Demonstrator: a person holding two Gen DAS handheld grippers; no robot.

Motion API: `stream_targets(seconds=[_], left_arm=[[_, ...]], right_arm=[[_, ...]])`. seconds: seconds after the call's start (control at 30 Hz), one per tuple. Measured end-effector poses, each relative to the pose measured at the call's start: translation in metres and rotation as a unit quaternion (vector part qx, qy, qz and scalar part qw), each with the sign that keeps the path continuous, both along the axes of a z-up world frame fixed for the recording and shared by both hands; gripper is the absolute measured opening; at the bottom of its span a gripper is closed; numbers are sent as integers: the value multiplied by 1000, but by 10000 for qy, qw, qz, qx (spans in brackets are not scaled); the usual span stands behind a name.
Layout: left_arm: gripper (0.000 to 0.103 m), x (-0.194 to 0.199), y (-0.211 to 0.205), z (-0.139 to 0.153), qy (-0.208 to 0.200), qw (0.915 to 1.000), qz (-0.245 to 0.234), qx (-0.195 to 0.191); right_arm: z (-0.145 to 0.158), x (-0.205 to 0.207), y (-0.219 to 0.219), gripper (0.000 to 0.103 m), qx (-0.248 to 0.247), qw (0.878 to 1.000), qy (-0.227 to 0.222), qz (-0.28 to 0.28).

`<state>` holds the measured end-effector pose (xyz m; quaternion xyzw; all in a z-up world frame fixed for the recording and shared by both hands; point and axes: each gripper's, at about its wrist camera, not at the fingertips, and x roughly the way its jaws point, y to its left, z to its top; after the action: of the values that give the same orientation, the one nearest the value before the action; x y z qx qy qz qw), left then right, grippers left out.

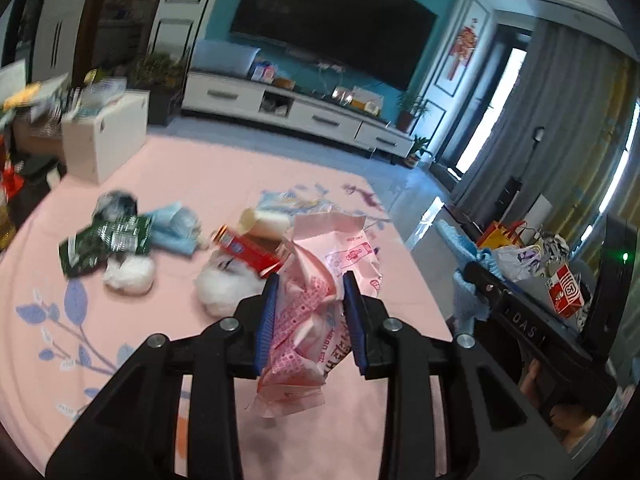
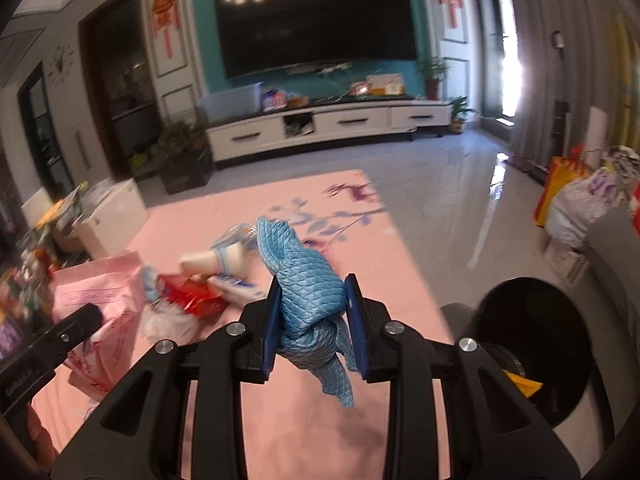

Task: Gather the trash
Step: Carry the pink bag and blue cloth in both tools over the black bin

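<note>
Pink wrapper [image 1: 316, 312] sits pinched between the left gripper [image 1: 310, 316]'s blue pads, long axis running toward the camera, loose end hanging low; beyond the tips lie a red box [image 1: 256, 254], white wads [image 1: 130, 276] and a green packet [image 1: 106, 244] on the pink table [image 1: 200, 184]. Right view: the right gripper [image 2: 312, 320] clamps a crumpled blue cloth [image 2: 308, 280], top end pointing up-left and tail drooping, with a black bin [image 2: 532, 344] just right of the tongs.

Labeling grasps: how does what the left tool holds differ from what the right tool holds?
The left tool is shut on a pink printed wrapper: thin, glossy, crinkled film with red print. The right tool is shut on a blue cloth: thick, quilted, unprinted fabric, bunched with a corner hanging down. Both are crumpled, clamped between blue pads and held above the pink table.
</note>
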<state>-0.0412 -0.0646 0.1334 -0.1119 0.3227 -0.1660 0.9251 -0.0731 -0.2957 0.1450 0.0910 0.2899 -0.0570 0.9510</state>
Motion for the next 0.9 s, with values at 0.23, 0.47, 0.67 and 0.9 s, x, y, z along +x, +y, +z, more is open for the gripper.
stream_targets(seconds=[0.23,0.47,0.67,0.9], left_arm=[[32,2,-44,10,-101,9992,-332,-202],[32,9,-101,5,51,9960,-783,-423],[32,7,-144,4,35,9922,-1176,-403],[32,12,-199,-12,317,9842,-1687,-429]], right_arm=[[18,-28,-58,31,227,9970,-238,-696],[16,-39,-101,31,463,9906,-189,-1270],[14,-51,-122,31,540,9860,-189,-1567],[1,-56,-148,31,609,9784,3,-1974]])
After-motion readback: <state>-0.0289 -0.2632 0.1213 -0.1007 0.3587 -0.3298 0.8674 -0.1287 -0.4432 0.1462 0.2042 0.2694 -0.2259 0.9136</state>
